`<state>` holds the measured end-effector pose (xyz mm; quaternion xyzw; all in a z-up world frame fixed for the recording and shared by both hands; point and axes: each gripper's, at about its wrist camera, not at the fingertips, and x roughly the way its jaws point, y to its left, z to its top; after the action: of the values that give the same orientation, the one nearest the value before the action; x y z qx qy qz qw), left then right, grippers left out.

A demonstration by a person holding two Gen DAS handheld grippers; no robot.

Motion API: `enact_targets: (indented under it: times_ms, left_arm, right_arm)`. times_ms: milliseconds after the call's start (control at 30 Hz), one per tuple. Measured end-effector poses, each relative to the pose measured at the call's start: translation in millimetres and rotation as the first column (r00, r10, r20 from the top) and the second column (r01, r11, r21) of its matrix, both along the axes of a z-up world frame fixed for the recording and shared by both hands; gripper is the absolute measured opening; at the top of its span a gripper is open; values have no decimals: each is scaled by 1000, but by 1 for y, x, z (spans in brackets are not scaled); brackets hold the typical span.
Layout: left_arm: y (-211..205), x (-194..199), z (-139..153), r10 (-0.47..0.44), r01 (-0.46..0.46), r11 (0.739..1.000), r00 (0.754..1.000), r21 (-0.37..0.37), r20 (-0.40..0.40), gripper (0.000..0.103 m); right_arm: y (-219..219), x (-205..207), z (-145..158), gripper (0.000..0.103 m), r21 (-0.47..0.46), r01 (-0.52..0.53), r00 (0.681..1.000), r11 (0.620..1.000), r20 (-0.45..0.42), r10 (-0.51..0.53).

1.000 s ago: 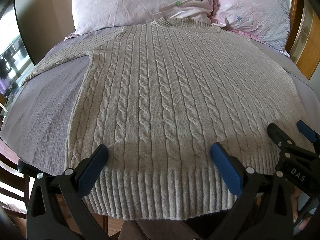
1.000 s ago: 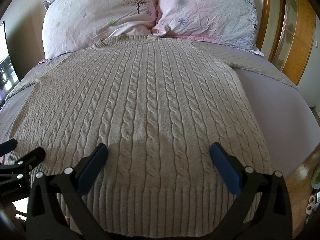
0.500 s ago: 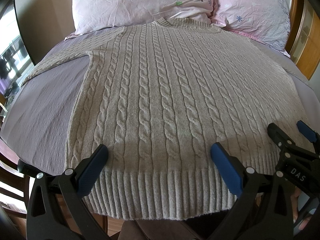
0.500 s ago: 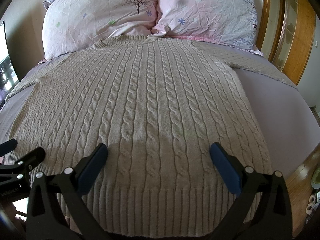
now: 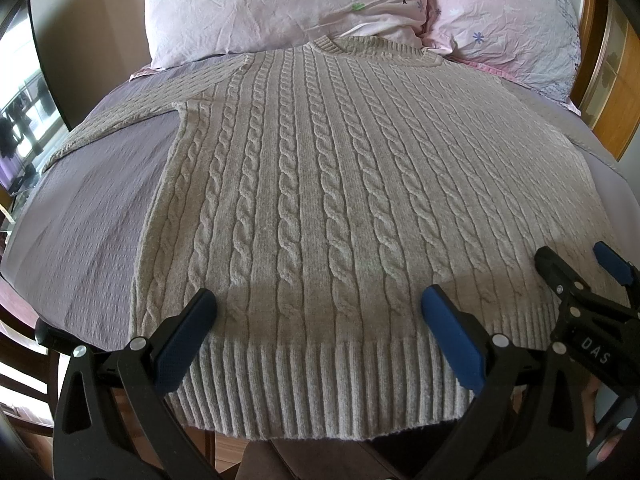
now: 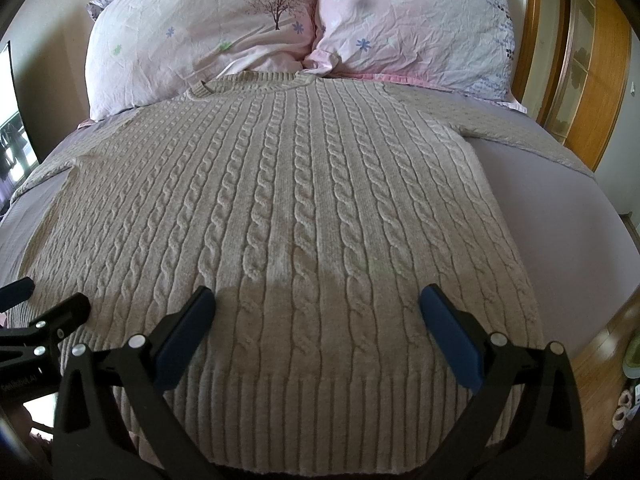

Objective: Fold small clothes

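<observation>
Grey cable-knit sweater (image 5: 320, 200), one, two pillows (image 5: 288, 4)

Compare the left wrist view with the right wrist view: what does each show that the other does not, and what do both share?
Only the left wrist view shows the sweater's left sleeve fully, the window, and the right gripper at its edge. Only the right wrist view shows the right sleeve, the wooden wardrobe, and the left gripper at its edge. Both share the cable-knit sweater lying flat, two pillows, the lilac sheet, and open jaws above the ribbed hem.
</observation>
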<state>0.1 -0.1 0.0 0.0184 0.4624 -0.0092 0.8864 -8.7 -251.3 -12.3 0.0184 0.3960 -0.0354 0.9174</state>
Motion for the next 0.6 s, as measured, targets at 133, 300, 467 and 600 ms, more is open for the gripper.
enact_targets:
  times_ms: [133, 300, 467, 600]
  left_arm:
    - [0, 0, 0, -5, 5, 1000, 1000, -1, 0, 102]
    - [3, 3, 0, -36, 36, 999, 999, 4, 21, 102]
    - [11, 18, 13, -64, 67, 997, 995, -27, 83, 102]
    - [36, 25, 43, -77, 120, 981, 962, -152, 264, 102]
  right_arm:
    - [0, 2, 4, 101, -5, -25, 1000, 1000, -9, 25]
    - [-14, 2, 4, 101, 18, -186, 982, 982, 38, 185]
    - [-108, 21, 40, 101, 237, -91, 989, 967, 133, 61]
    - [-238, 54, 63, 98, 406, 162, 961, 899, 144, -238]
